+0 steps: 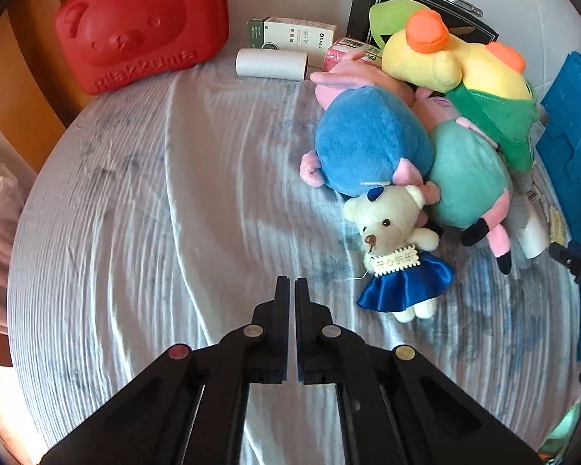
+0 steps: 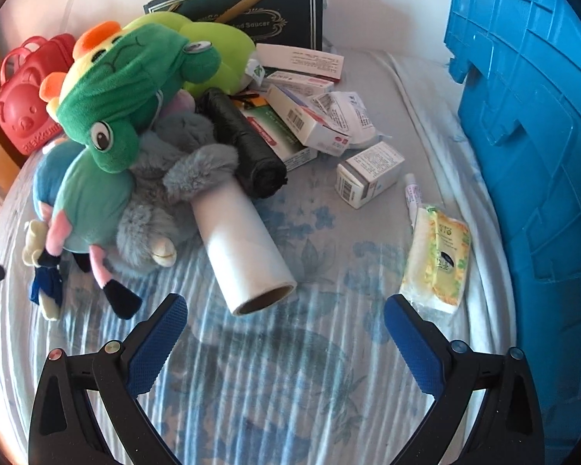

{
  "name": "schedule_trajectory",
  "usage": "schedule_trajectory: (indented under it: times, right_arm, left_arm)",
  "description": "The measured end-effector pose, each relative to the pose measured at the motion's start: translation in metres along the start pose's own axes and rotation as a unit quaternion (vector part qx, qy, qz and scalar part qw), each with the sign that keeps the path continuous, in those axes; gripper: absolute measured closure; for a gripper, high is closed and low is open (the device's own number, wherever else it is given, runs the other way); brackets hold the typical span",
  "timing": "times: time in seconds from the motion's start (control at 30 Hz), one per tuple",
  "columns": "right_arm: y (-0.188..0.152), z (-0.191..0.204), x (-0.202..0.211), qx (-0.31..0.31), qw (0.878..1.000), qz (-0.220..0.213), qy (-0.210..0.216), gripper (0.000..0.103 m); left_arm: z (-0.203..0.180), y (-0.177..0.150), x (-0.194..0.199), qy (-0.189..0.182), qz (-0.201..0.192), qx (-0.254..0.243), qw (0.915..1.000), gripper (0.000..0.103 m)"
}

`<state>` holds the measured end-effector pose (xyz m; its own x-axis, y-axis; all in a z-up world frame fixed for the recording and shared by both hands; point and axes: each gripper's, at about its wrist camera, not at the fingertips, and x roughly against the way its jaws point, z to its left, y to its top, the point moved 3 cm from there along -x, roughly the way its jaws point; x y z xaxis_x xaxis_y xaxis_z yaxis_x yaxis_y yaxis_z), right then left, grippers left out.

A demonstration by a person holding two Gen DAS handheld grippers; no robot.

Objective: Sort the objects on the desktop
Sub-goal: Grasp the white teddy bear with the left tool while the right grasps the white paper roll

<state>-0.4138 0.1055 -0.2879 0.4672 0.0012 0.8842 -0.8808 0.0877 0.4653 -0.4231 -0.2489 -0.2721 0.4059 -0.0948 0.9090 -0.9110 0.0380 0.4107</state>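
On striped cloth (image 1: 155, 193) we list: left gripper (image 1: 291, 283), jaws clenched on nothing, beside small bear (image 1: 395, 255); right gripper (image 2: 285, 310), jaws released, before white roll (image 2: 244, 248); 1 plush heap (image 2: 135, 124).

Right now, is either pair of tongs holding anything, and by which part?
Nothing is held. The left tongs are shut on nothing, above bare cloth beside the small bear. The right tongs are open, short of the white roll.
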Motion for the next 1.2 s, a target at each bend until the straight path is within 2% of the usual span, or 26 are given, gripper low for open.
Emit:
schedule_trajectory:
  times: [0.2,0.3,0.43,0.6,0.67,0.73,0.83,0.9,0.97,1.03,1.07,1.1,1.13,1.17,1.2]
  right_arm:
    - [-0.001,0.003,-0.007,0.012,1.0,0.004,0.005,0.0]
    - [-0.001,0.006,-0.009,0.026,1.0,0.005,0.007,0.0]
    - [-0.001,0.007,-0.015,0.041,0.999,0.009,0.009,0.0]
    - [0.002,0.011,-0.026,0.062,0.998,0.012,0.011,0.0]
    - [0.002,0.01,-0.033,0.063,0.998,0.017,0.012,0.0]
    - [0.001,0.01,-0.04,0.059,0.998,0.022,0.013,0.0]
    - [-0.002,0.01,-0.049,0.055,0.998,0.033,0.017,0.0]
    - [-0.004,0.012,-0.054,0.056,0.997,0.038,0.02,0.0]
    - [-0.006,0.013,-0.056,0.057,0.997,0.042,0.022,0.0]
    - [-0.007,0.012,-0.055,0.054,0.997,0.04,0.025,0.0]
    - [-0.007,0.012,-0.054,0.053,0.998,0.038,0.026,0.0]
    - [-0.007,0.011,-0.053,0.052,0.998,0.037,0.026,0.0]
    - [-0.007,0.01,-0.053,0.05,0.998,0.035,0.026,0.0]
    - [-0.006,0.009,-0.052,0.049,0.998,0.035,0.026,0.0]
    - [-0.006,0.008,-0.052,0.047,0.998,0.035,0.026,0.0]
  left_arm:
    - [-0.049,0.012,0.005,-0.083,-0.014,0.026,0.9961,0.101]
    - [-0.074,0.017,-0.017,-0.065,-0.001,0.008,0.9979,0.1]
    - [-0.086,0.023,-0.052,-0.074,0.023,0.024,0.9967,0.1]
    - [-0.084,0.019,-0.085,-0.113,0.053,0.038,0.9914,0.1]
    - [-0.088,0.017,-0.085,-0.117,0.034,0.017,0.9924,0.1]
    - [-0.095,0.014,-0.082,-0.1,0.006,-0.016,0.9949,0.1]
    - [-0.102,0.008,-0.079,-0.084,-0.03,-0.037,0.9953,0.1]
    - [-0.1,0.011,-0.079,-0.089,-0.02,-0.037,0.9951,0.1]
    - [-0.091,0.014,-0.07,-0.108,-0.004,-0.008,0.9941,0.1]
    - [-0.082,0.017,-0.045,-0.107,-0.039,-0.001,0.9935,0.1]
    - [-0.079,0.017,-0.034,-0.095,-0.056,-0.006,0.9938,0.099]
    - [-0.075,0.017,-0.027,-0.08,-0.067,-0.01,0.9944,0.095]
    - [-0.069,0.017,-0.025,-0.073,-0.067,-0.008,0.995,0.075]
    - [-0.065,0.016,-0.027,-0.081,-0.06,0.001,0.9949,0.042]
    - [-0.063,0.014,-0.028,-0.098,-0.059,0.009,0.9934,0.02]
